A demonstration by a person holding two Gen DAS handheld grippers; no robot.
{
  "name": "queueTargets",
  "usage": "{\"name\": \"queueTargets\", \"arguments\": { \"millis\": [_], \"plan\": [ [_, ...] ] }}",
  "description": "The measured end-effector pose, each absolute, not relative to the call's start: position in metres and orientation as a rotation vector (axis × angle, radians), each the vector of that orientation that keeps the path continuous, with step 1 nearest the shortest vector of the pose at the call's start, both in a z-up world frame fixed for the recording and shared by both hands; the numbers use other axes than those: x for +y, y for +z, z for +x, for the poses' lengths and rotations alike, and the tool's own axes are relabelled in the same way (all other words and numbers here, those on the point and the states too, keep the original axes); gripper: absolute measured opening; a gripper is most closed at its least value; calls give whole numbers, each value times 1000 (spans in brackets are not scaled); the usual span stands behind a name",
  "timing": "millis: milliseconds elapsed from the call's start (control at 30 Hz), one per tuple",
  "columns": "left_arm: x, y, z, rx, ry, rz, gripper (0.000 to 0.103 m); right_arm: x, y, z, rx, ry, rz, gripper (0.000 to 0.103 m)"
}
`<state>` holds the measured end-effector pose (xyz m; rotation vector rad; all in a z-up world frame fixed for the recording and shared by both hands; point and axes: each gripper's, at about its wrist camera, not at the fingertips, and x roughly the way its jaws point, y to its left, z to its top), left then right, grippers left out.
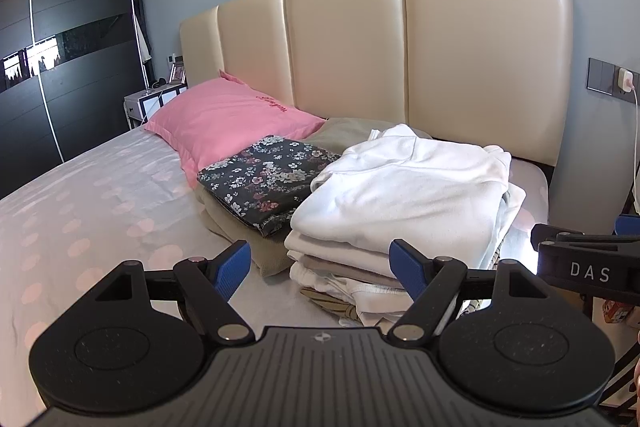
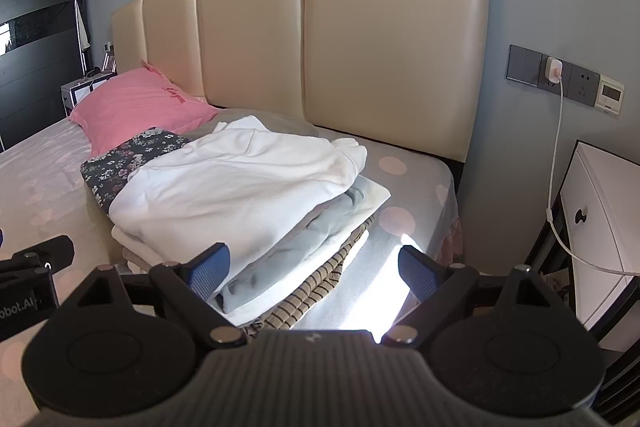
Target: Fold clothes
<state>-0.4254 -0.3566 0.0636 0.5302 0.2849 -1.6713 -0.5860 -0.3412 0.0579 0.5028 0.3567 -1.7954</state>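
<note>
Both claws, left claw point(image 1: 322, 269) and right claw point(image 2: 314, 269), hang spread and empty at lower frame; white top point(image 1: 404, 187) caps the folded stack point(image 2: 304, 267) mid-frame on the bed point(image 1: 100, 195), likely parked as finished.

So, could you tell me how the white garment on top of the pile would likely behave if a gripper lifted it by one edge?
The white garment looks soft and wrinkled, so it would probably droop and unfold. It lies loosely on the stack of clothes, so pulling might drag lower layers askew.

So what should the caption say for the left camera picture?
Open left gripper facing a white top on a clothes pile.
</note>
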Motion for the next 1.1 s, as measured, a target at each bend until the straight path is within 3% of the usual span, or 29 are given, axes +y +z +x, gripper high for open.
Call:
{"name": "queueTargets", "arguments": {
  "millis": [1100],
  "plan": [
    [-356, 61, -424, 322, -1682, 526, 76, -339, 56, -580, 373, -1774, 501, 93]
  ]
}}
